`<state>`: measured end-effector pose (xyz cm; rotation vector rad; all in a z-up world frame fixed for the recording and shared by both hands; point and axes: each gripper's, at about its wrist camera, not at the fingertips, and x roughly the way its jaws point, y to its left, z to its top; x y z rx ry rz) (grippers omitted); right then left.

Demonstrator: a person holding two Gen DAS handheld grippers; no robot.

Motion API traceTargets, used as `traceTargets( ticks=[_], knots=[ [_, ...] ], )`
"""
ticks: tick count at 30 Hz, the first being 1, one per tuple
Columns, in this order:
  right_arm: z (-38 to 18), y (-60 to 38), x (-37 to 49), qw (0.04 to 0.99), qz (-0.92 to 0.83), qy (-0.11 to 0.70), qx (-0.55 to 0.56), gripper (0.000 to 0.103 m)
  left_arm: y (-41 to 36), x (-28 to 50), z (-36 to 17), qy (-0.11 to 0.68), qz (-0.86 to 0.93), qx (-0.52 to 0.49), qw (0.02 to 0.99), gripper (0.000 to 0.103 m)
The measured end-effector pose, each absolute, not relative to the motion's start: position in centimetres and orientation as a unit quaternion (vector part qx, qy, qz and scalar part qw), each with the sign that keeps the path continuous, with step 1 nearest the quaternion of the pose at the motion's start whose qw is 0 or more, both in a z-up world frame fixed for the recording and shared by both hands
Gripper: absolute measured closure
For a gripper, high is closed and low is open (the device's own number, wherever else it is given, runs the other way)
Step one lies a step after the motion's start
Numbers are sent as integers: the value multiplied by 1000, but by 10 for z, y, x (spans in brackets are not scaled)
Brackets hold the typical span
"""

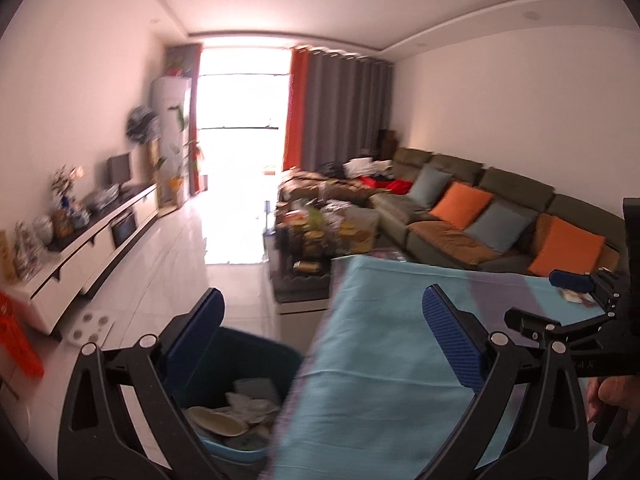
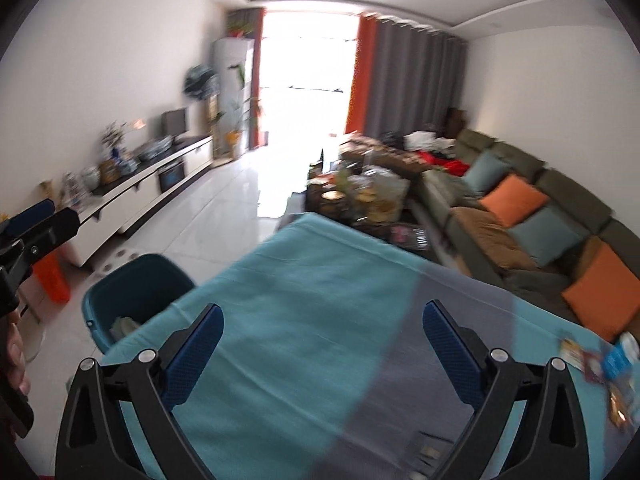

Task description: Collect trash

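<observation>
Take the table (image 2: 304, 320), with its teal cloth, as your landmark; everything below is placed against it.

Your left gripper (image 1: 322, 344) hangs over the table's left edge with its jaws spread wide and nothing between the blue pads; your right gripper (image 2: 322, 356) sits over the middle of the cloth, jaws equally wide and likewise empty; so neither hand is carrying anything at this moment.

The bin (image 1: 256, 360) stands on the floor just beside the table's left edge; inside it you can see crumpled white paper and a pale plate-like piece (image 1: 218, 422), so part of the collecting looks done; how full it is, the pictures are too blurred to say.

What is left, as far as shows: a small cluster of wrappers (image 2: 600, 364) lies on the cloth at the table's right edge, well apart from the bin; the same litter shows small and blurred at the table's far right corner in the left wrist view; a dark flat item near the table's front edge in the right wrist view is too smeared to name.

By my reading you are between drops; the right gripper is the nearer one to the remaining wrappers; the rest of the cloth looks bare.
</observation>
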<state>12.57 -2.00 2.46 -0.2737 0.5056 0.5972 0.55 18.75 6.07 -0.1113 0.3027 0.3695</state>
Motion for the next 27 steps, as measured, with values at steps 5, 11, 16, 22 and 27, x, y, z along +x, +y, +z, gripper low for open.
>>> traceTargets(
  ticks=[5, 11, 16, 22, 27],
  knots=[
    [27, -82, 112, 939, 235, 230, -106, 7, 132, 7, 65, 141, 137, -18, 980, 5],
    [25, -132, 92, 957, 177, 213, -86, 7, 90, 10, 62, 142, 98, -6, 985, 5],
    [27, -161, 74, 970, 146, 186, -62, 7, 63, 7, 62, 132, 70, -1, 989, 5],
    [26, -185, 49, 979, 123, 159, -46, 7, 47, -4, 58, 113, 55, 1, 992, 5],
    [24, -191, 24, 986, 103, 129, -36, 7, 45, -14, 52, 103, 62, -3, 993, 5]
  ],
)
